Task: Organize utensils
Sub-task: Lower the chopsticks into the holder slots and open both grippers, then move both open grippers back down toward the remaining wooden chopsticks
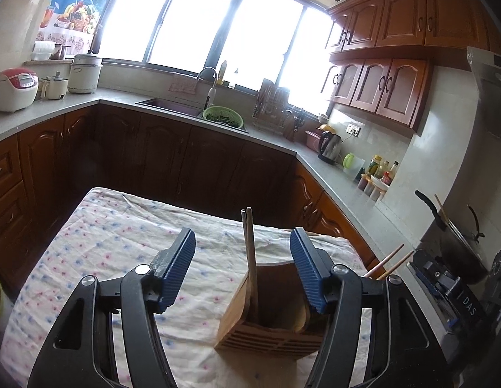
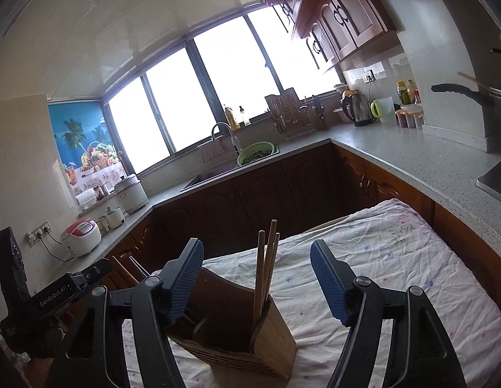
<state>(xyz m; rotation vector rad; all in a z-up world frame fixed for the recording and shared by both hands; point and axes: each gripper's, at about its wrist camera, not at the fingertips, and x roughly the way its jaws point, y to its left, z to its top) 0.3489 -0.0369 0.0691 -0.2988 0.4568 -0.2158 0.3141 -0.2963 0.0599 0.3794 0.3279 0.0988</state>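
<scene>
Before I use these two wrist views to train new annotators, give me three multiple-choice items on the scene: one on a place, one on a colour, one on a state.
1. Where does the wooden utensil holder stand?
A. in the sink
B. on the floral cloth
C. on the windowsill

2. What colour is the colander at the sink?
A. green
B. red
C. blue

3. How are the left tongs and the right tongs?
A. both clamped on chopsticks
B. one open, one shut
C. both open and empty

Answers:
1 B: the holder sits on the patterned cloth in both views.
2 A: its mesh rim is bright green.
3 C: each pair's blue pads stand apart, and the chopsticks stand free in the holder.
</scene>
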